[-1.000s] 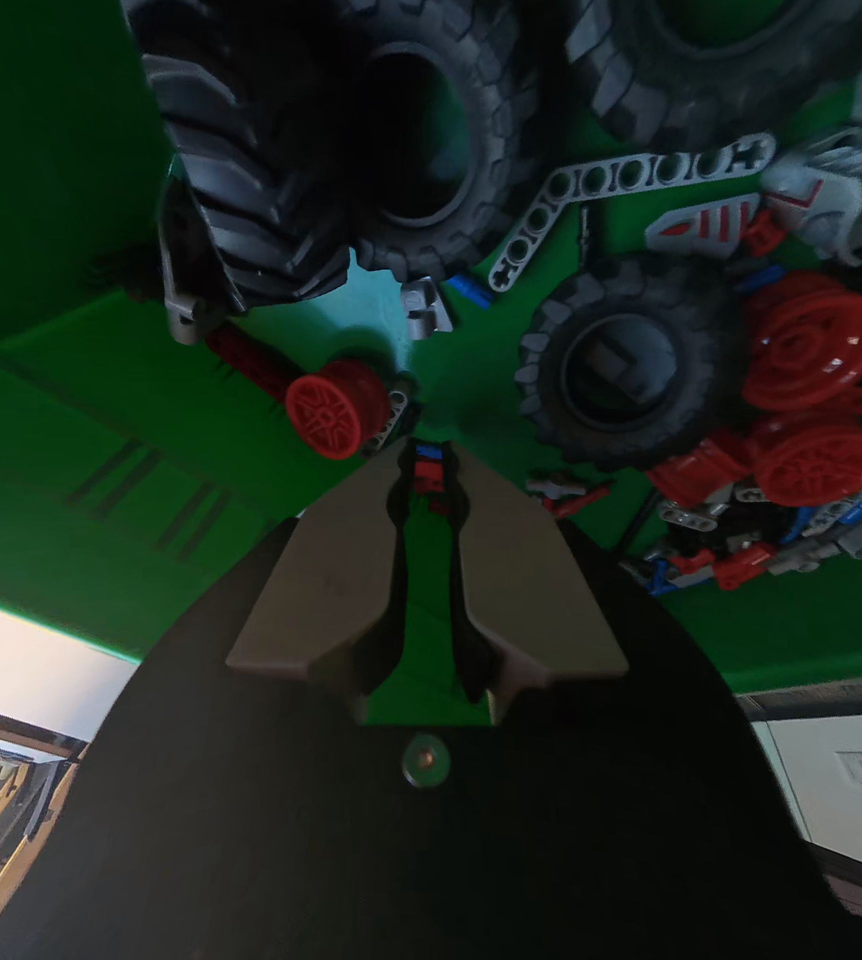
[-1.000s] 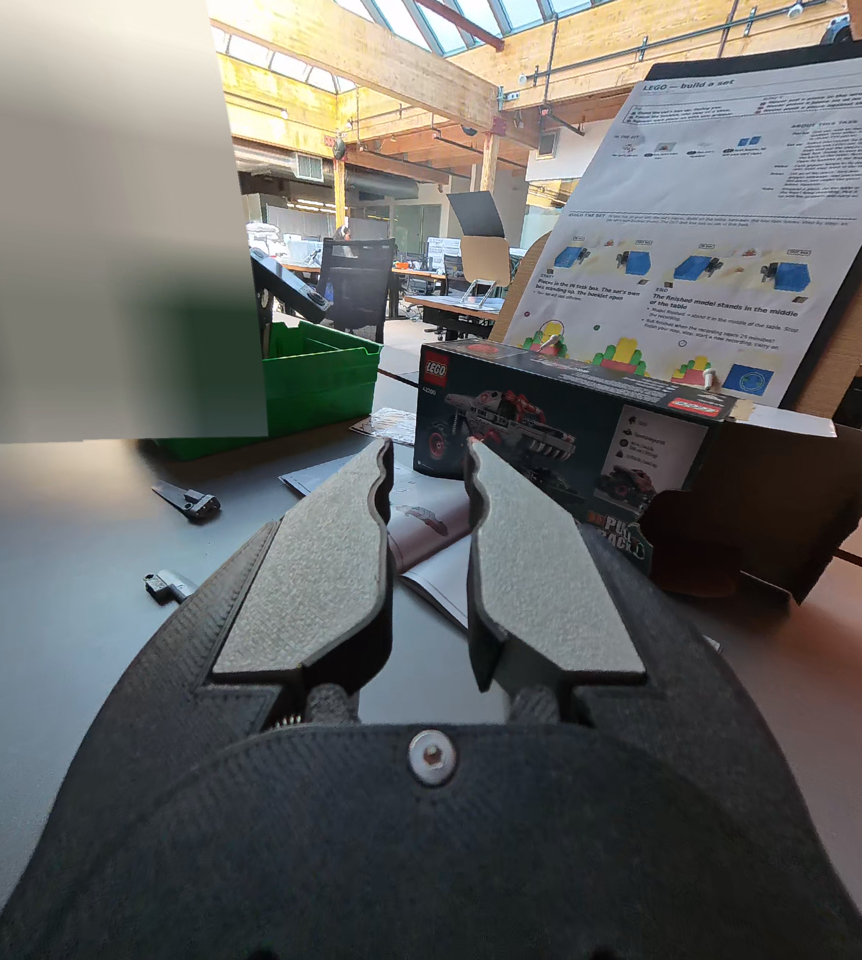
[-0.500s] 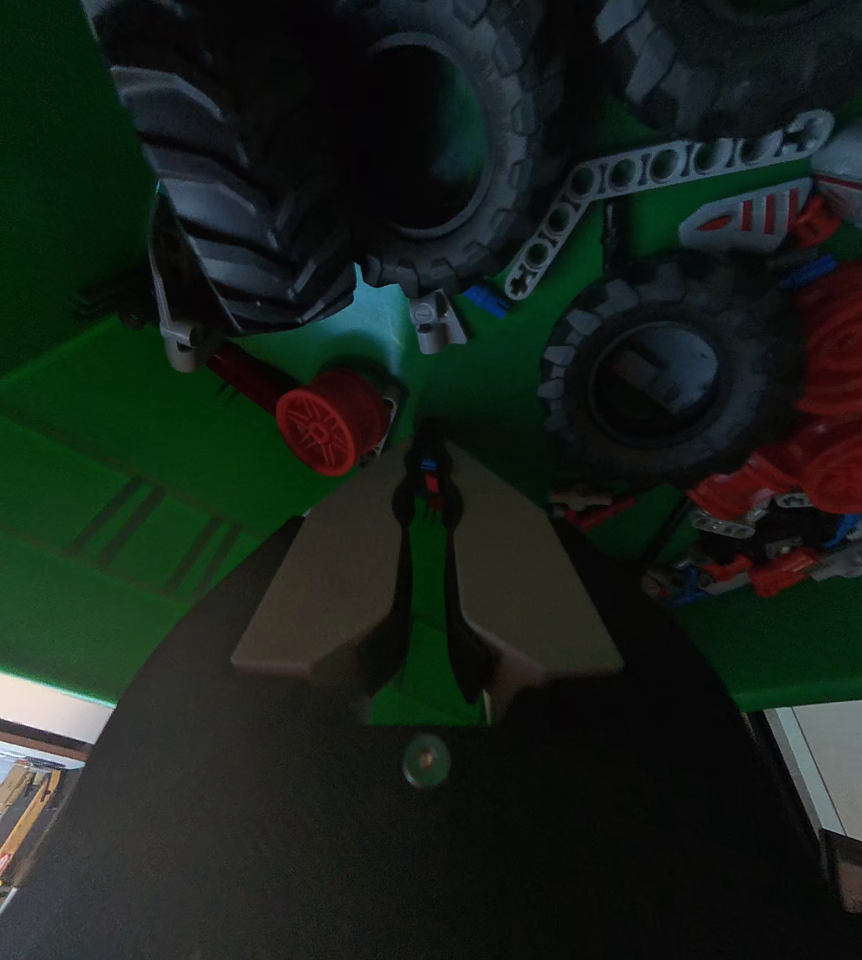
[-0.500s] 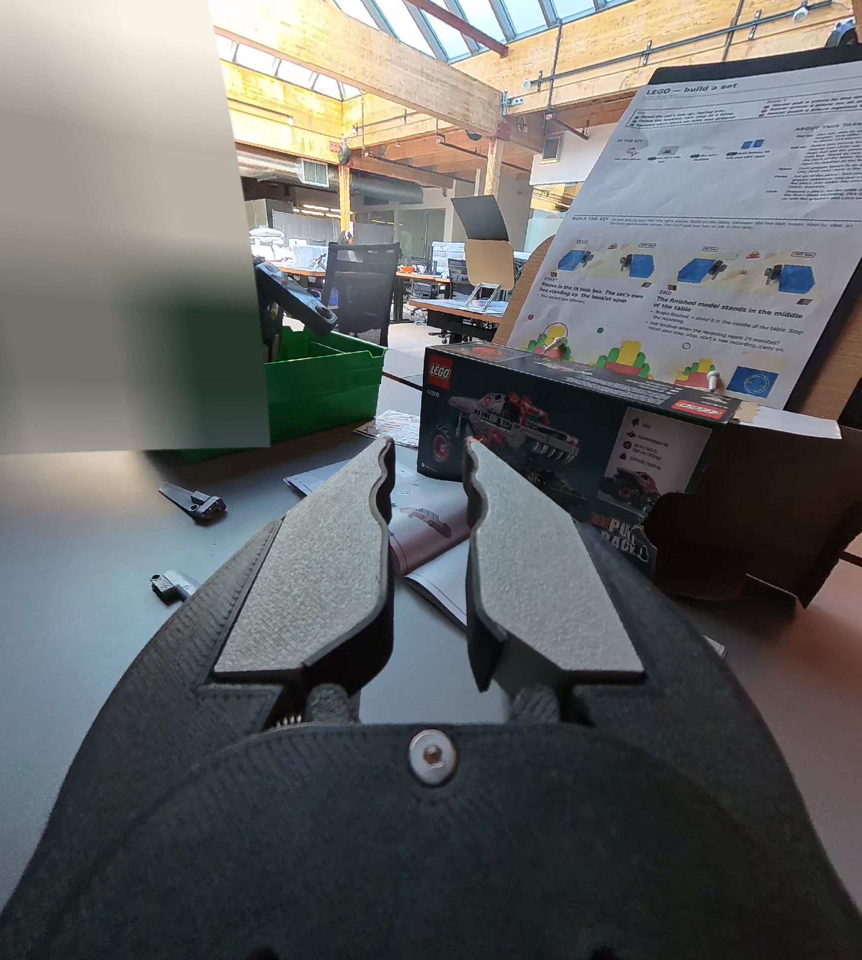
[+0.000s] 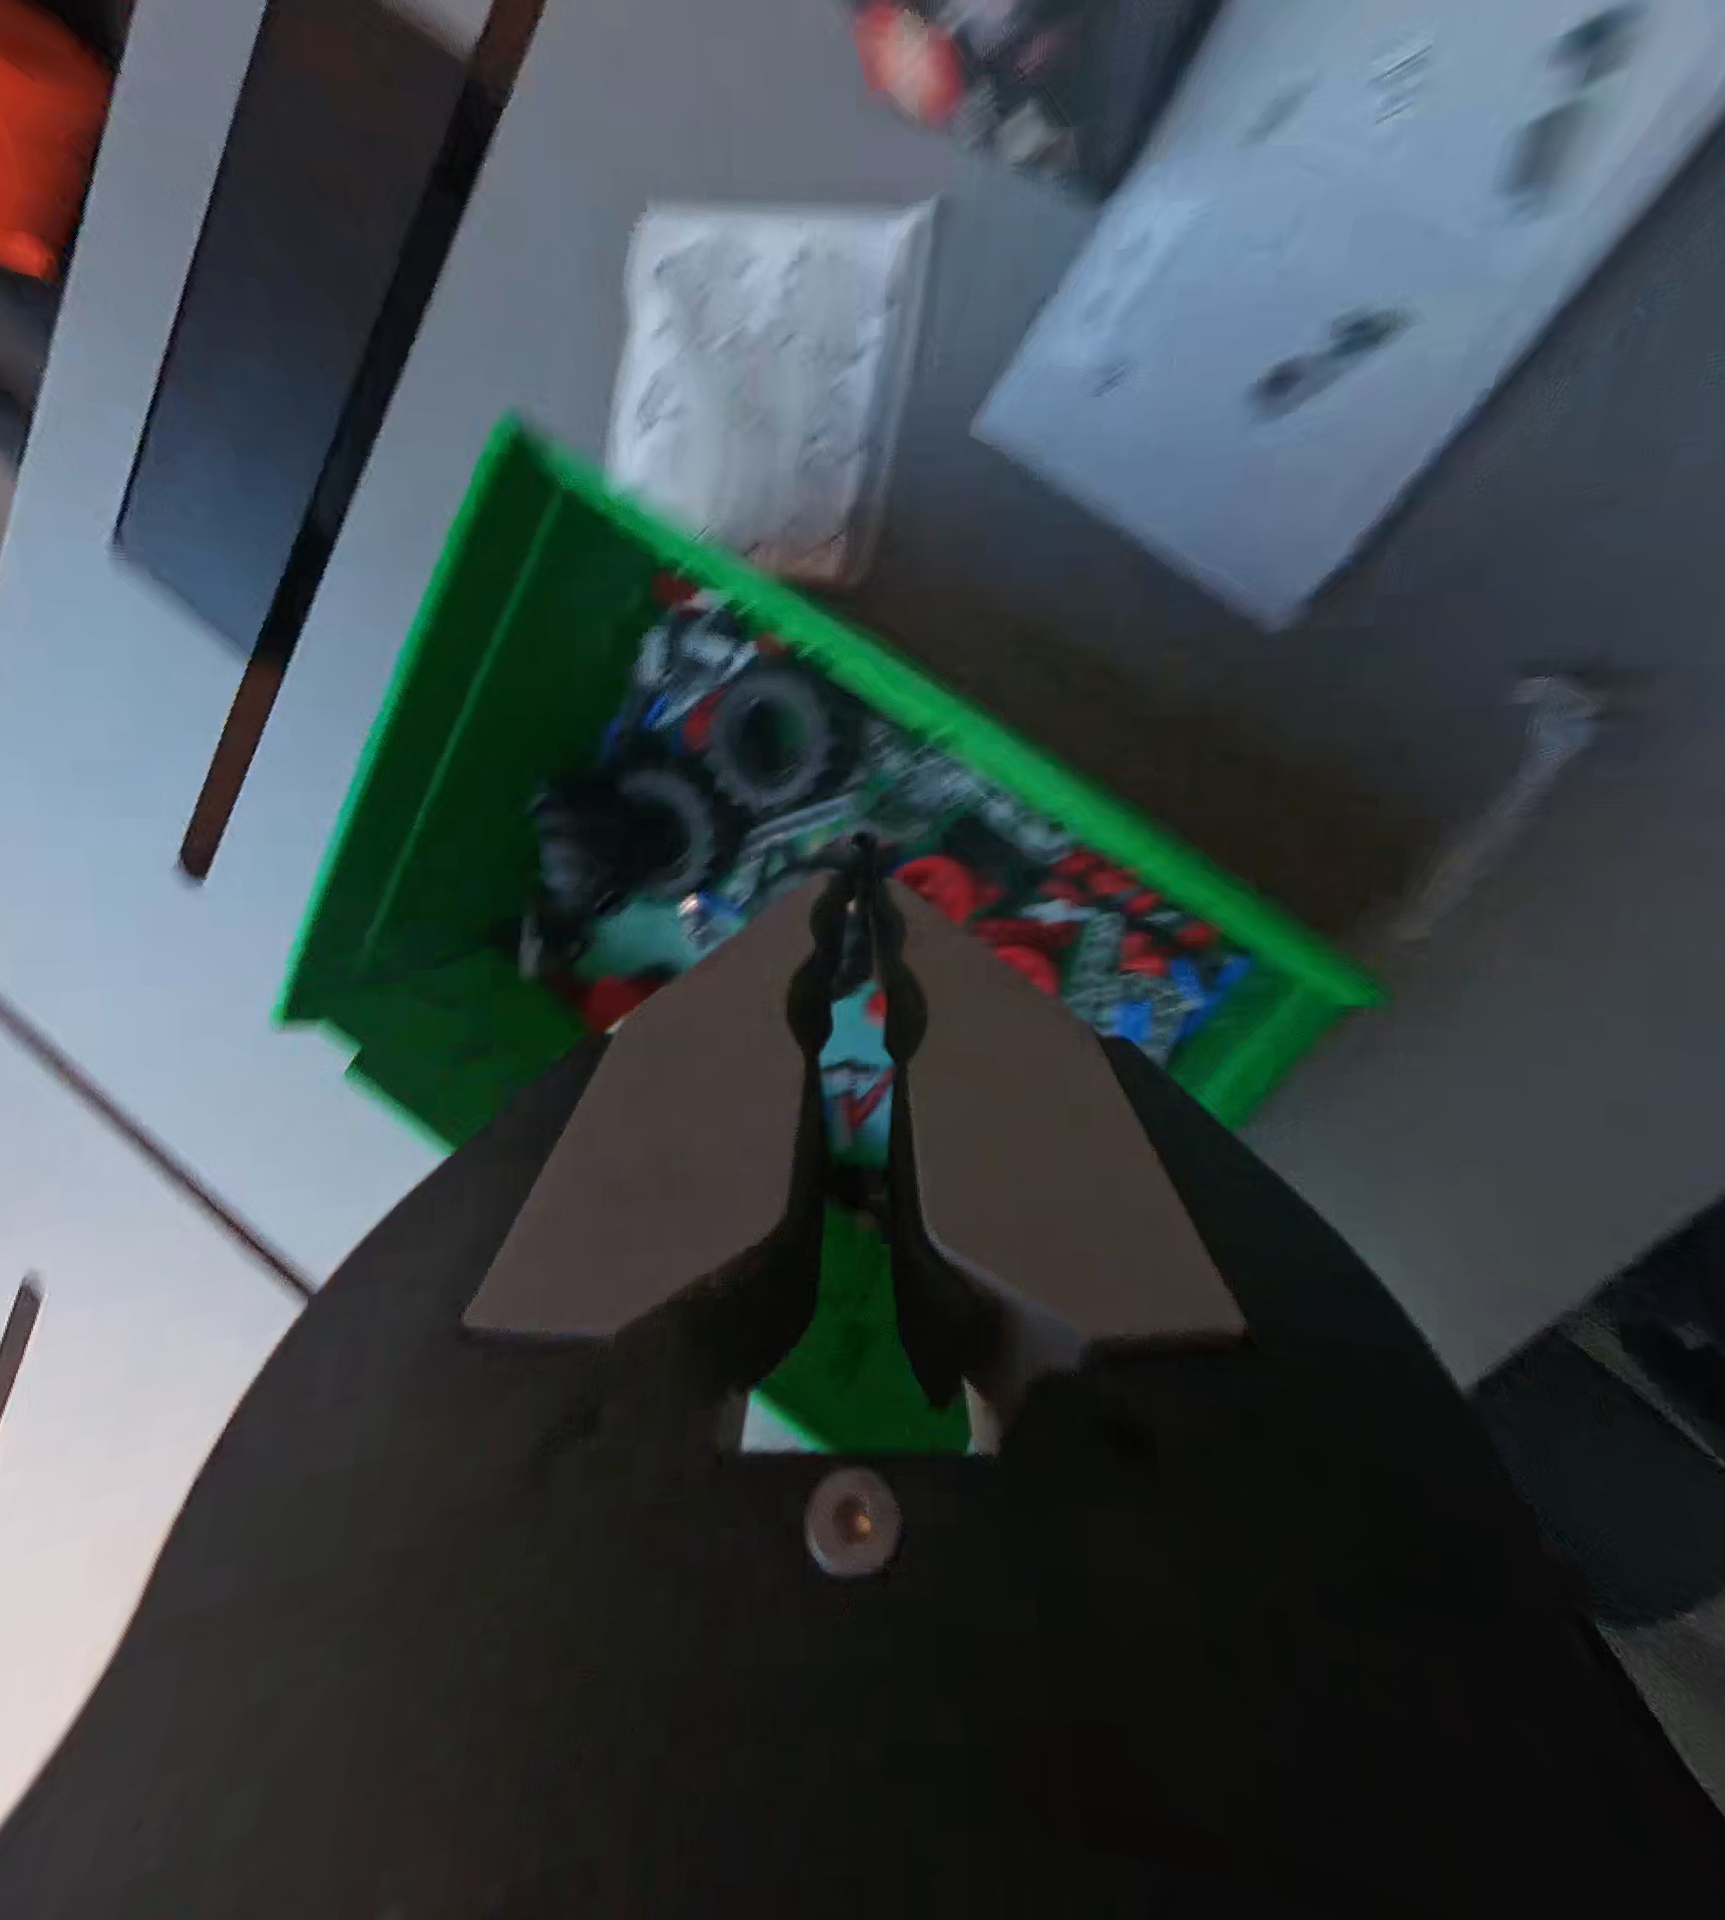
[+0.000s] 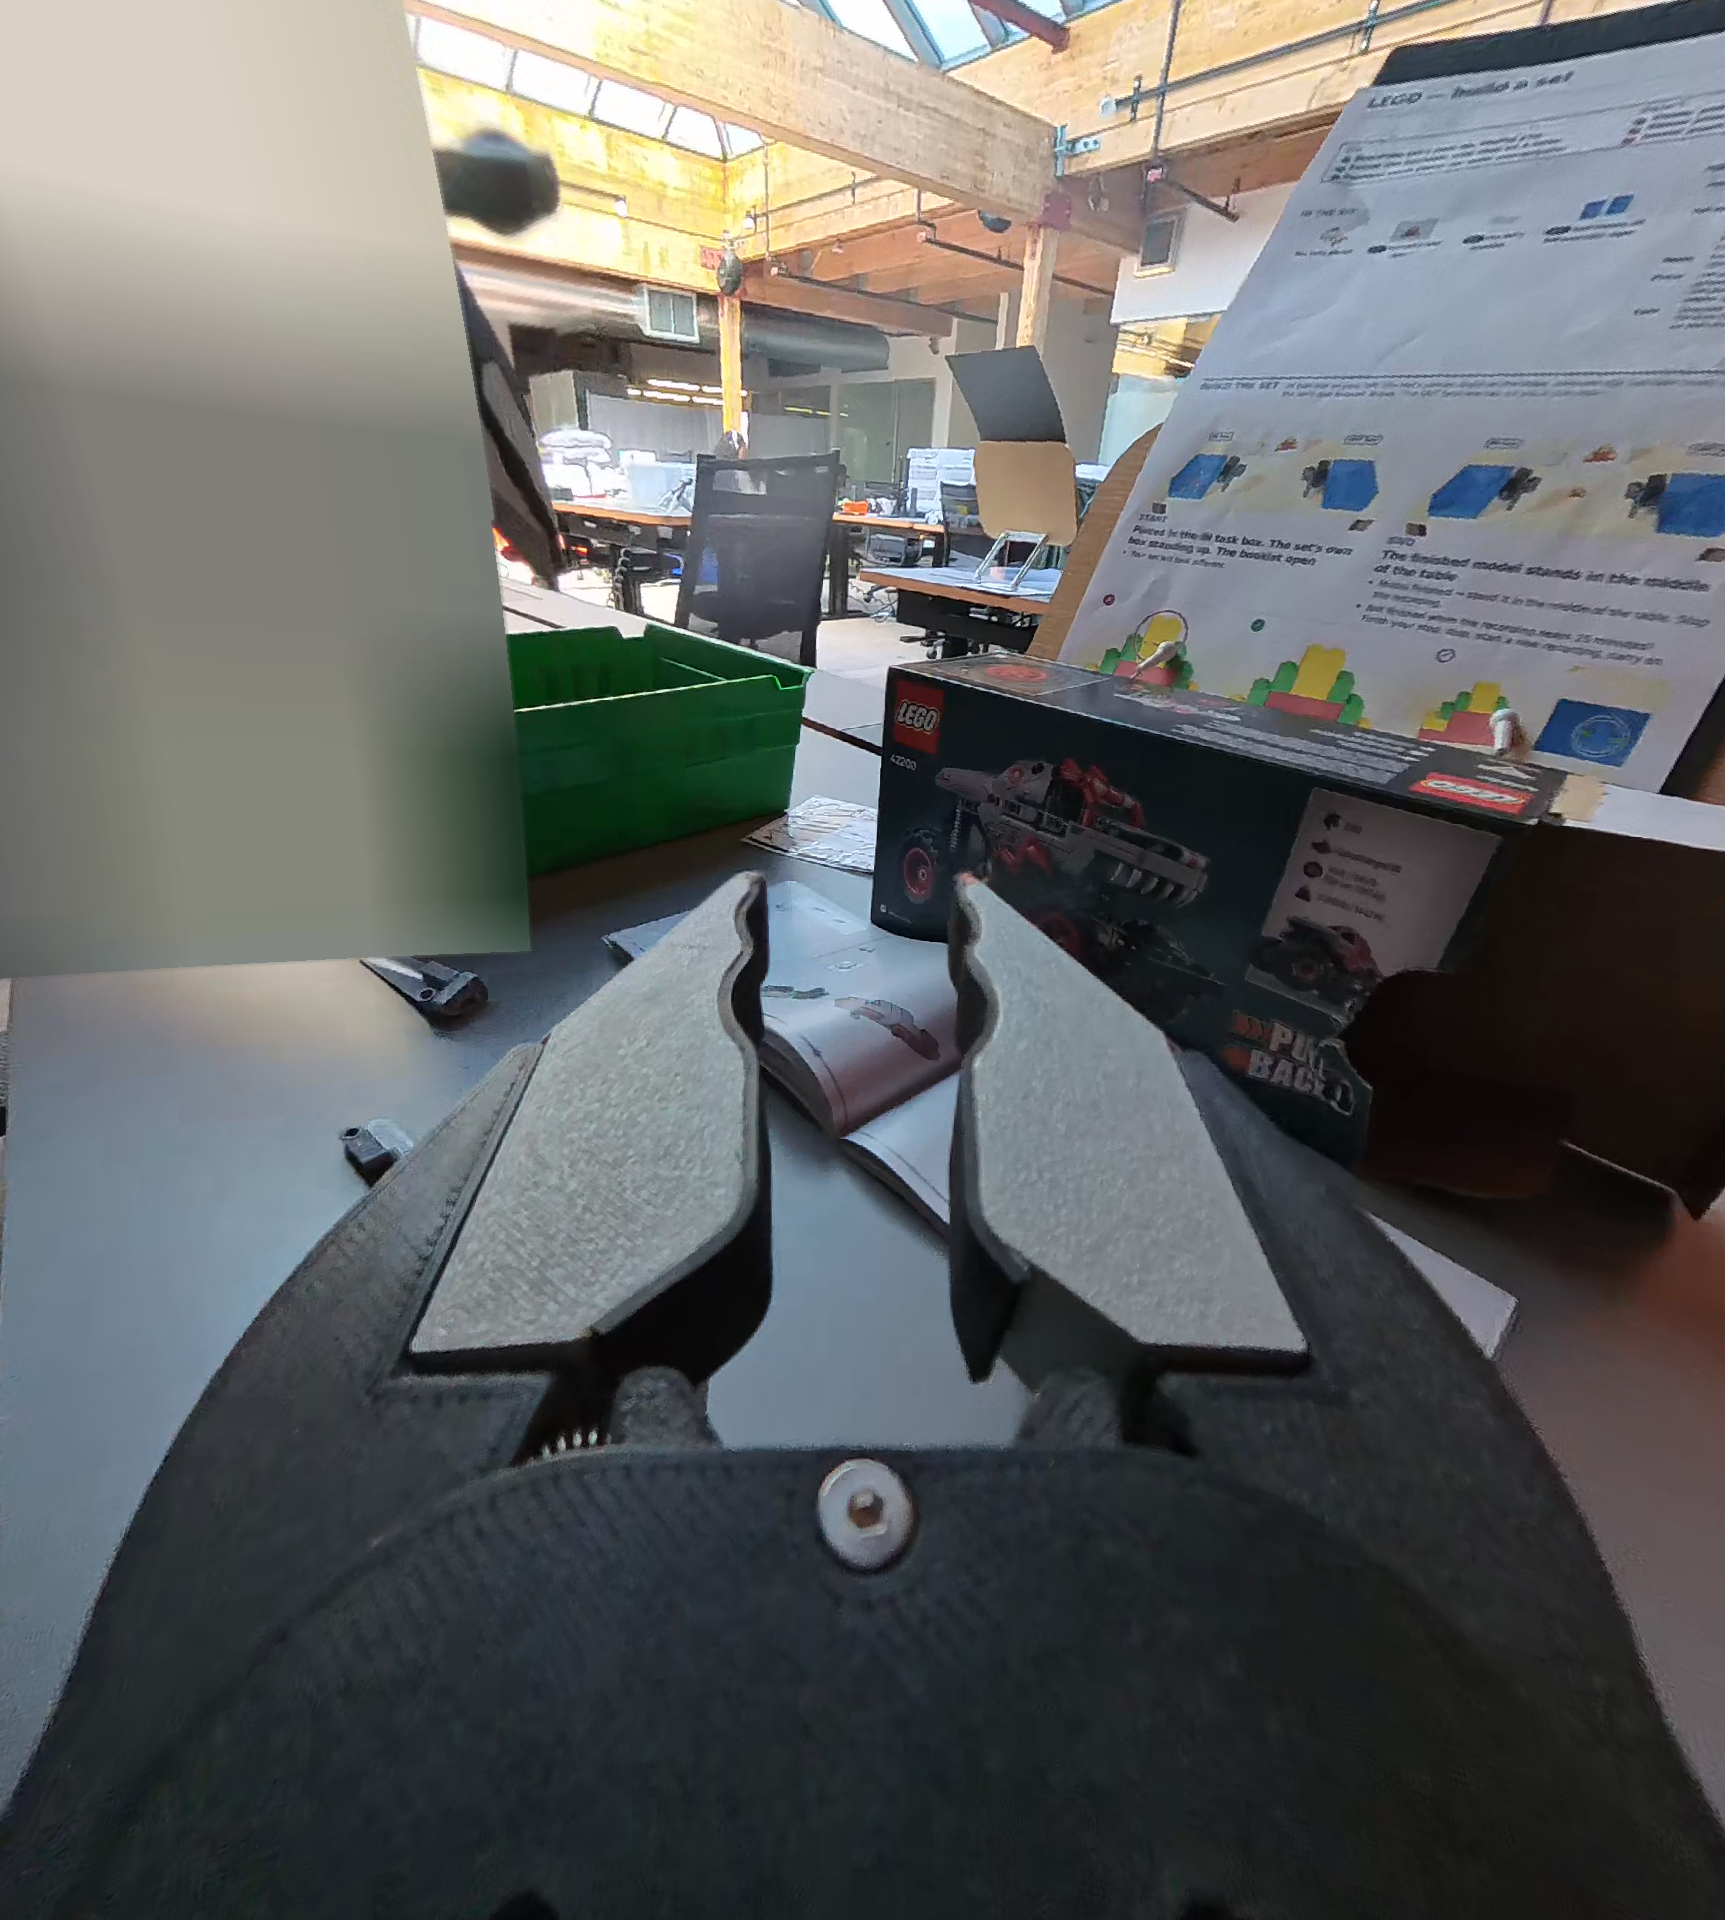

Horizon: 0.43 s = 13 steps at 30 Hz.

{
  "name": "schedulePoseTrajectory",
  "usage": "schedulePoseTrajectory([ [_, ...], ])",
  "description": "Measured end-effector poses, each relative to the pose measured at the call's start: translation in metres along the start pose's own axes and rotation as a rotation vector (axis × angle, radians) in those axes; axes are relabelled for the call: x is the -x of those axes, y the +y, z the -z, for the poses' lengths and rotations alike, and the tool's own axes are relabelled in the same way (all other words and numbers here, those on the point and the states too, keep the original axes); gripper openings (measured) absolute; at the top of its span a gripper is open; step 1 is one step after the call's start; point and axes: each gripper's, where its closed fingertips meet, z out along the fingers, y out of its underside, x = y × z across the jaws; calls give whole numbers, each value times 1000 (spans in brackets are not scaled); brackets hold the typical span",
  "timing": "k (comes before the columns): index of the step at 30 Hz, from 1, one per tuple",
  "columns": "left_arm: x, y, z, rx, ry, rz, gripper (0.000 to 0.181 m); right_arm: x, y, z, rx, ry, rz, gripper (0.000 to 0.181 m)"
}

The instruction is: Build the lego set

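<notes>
Lifted well above the green bin (image 5: 442, 831), the left gripper (image 5: 860, 844) has its fingers pinched together on a small dark piece too blurred to identify. Two black tyres (image 5: 770, 732) show among smeared red parts. Beside the bin, the right gripper (image 6: 858, 894) gapes empty over the booklet (image 6: 863, 1049), near the set's box (image 6: 1180, 862).

We count 1 green bin (image 5: 442, 727), w/ at least 2 black tyres (image 5: 770, 727) inside; red and grey pcs there too blurred to count. On the table: 1 set box (image 6: 1128, 831), 1 open booklet (image 6: 868, 1039), 1 propped instruction sheet (image 6: 1481, 416), 2 small dark loose pcs (image 6: 432, 982).
</notes>
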Motion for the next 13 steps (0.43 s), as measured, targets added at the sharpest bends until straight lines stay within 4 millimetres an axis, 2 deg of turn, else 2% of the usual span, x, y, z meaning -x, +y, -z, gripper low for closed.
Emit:
schedulePoseTrajectory([
  [1,-33,-19,7,-53,57,-61,1,1,0,0,2,-2,8,31],
  [2,-66,-37,10,-102,101,-133,1,3,1,-1,6,-5,13,31],
  [4,-135,-66,0,-175,203,-258,2,8,2,-2,15,-36,10,27],
  [7,-234,-85,-38,-153,420,-375,1,21,4,-2,31,-112,-7,25],
  [8,-257,-87,-54,-125,455,-408,2,26,5,-1,38,-135,-11,25],
  [10,-287,-92,-81,-75,469,-455,2,38,10,1,73,-176,-8,24],
  [12,-307,-94,-98,-27,482,-495,2,48,19,5,126,-196,6,24],
  [13,-310,-96,-108,-5,463,-499,2,53,27,7,159,-207,16,22],
])
